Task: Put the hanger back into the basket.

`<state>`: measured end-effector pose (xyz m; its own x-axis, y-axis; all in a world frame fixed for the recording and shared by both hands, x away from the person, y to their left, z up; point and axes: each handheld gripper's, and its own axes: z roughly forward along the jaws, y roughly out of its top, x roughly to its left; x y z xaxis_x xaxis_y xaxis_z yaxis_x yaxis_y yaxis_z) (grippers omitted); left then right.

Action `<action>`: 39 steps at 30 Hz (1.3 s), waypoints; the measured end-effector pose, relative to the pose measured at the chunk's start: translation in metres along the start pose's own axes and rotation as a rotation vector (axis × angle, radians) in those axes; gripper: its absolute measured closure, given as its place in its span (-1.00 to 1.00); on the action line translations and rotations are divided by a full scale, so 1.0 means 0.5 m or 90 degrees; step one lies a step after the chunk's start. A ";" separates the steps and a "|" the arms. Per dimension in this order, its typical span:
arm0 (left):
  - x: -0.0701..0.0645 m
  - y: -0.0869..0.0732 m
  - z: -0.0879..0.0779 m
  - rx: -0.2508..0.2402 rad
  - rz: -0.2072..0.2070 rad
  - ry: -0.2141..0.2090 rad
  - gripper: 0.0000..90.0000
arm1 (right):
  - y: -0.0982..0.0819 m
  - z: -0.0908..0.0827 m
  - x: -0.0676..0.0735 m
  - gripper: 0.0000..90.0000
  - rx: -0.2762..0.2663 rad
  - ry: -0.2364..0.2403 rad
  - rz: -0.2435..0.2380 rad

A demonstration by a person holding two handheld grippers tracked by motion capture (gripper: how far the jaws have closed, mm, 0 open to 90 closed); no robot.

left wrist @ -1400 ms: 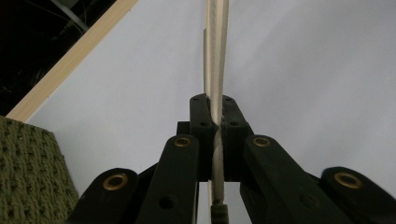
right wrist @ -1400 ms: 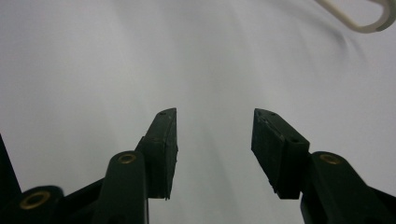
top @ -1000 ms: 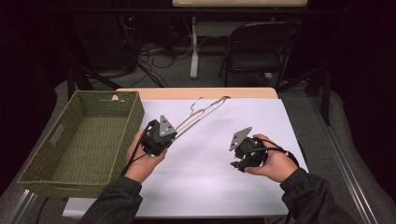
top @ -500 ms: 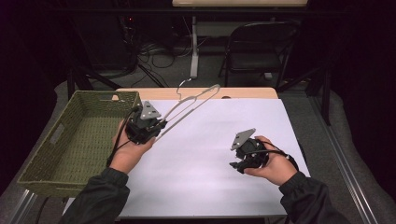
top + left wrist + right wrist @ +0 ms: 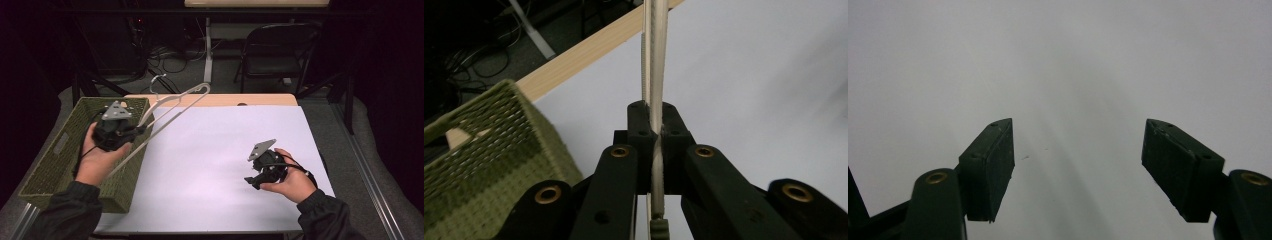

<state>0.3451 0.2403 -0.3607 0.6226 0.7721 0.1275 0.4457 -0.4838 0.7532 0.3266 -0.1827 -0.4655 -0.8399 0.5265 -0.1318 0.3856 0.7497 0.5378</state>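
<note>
A white clothes hanger (image 5: 175, 102) with a metal hook hangs in the air above the table's left part, one end reaching over the green woven basket (image 5: 60, 145). My left gripper (image 5: 140, 130) is shut on its lower bar. In the left gripper view the pads (image 5: 640, 131) pinch the thin white hanger (image 5: 655, 75), with the basket (image 5: 484, 150) to the left. My right gripper (image 5: 250, 181) rests low over the white sheet (image 5: 225, 150) at the right. Its jaws have just been opening. In the right gripper view this gripper (image 5: 1078, 160) stands wide open with nothing between its pads.
The basket stands on the table's left edge. A strip of bare wooden tabletop (image 5: 240, 99) shows beyond the sheet. Behind the table are a dark folding chair (image 5: 280, 50) and cables on the floor (image 5: 170, 55).
My left hand has carried the hanger to the left and upward, from the sheet's middle to over the basket. The right hand has stayed in place.
</note>
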 end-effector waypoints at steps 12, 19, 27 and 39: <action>0.122 -0.086 -0.093 -0.008 -0.053 0.047 0.94 | 0.001 0.007 0.001 -0.35 -0.002 0.001 0.007; 0.178 -0.138 -0.133 0.005 -0.063 0.061 0.94 | 0.000 0.015 0.000 -0.35 0.005 0.003 0.014; 0.207 -0.194 -0.132 0.025 -0.063 0.067 0.94 | 0.002 0.018 0.002 -0.35 0.011 0.002 0.011; 0.227 -0.220 -0.106 0.044 -0.052 0.056 0.94 | -0.005 0.025 0.000 -0.35 0.010 0.004 0.016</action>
<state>0.3324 0.4031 -0.3949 0.5254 0.8414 0.1265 0.5373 -0.4433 0.7175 0.3306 -0.1796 -0.4774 -0.8327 0.5420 -0.1132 0.4118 0.7429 0.5278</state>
